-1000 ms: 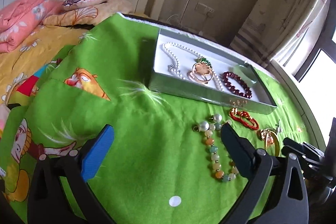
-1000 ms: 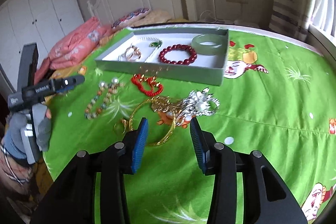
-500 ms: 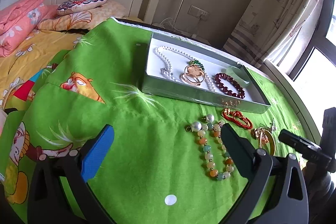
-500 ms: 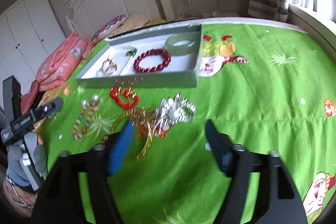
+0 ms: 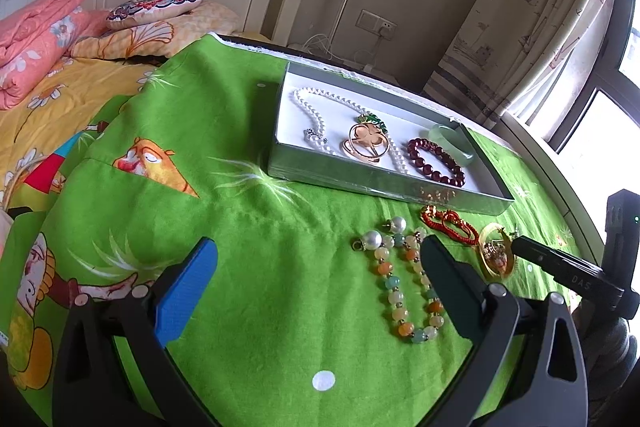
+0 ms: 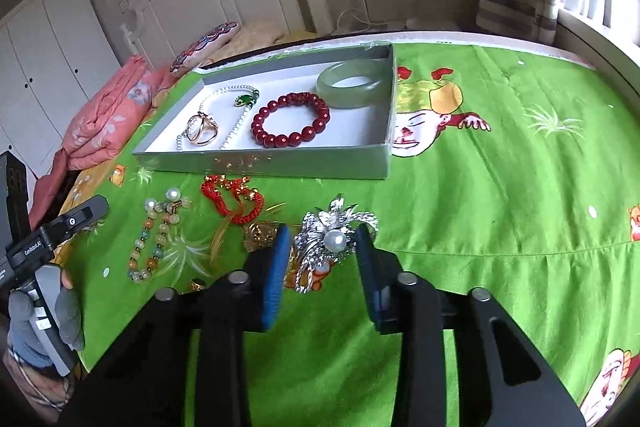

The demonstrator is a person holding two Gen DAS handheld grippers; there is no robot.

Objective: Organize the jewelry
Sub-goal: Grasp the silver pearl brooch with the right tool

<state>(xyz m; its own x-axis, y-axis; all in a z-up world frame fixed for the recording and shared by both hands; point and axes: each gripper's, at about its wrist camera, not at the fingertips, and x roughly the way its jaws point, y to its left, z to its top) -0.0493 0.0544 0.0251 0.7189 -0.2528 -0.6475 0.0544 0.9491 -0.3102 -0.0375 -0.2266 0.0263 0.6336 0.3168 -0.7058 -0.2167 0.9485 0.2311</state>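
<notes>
We were at the pick-up step for the silver pearl brooch [image 6: 334,239], which lay on the green cloth [image 6: 500,187] on the near side of the grey tray [image 6: 264,165], apart from its front wall. Our right gripper [image 6: 322,259] stood spread, its pads either side of the brooch and not yet pinching it. Our left gripper [image 5: 316,279] hung released and empty, farther from the tray, beside the pastel bead bracelet [image 5: 404,287]. The tray already held several pieces. Next, we judged, came a gentle pinch, then a lift over that wall.
</notes>
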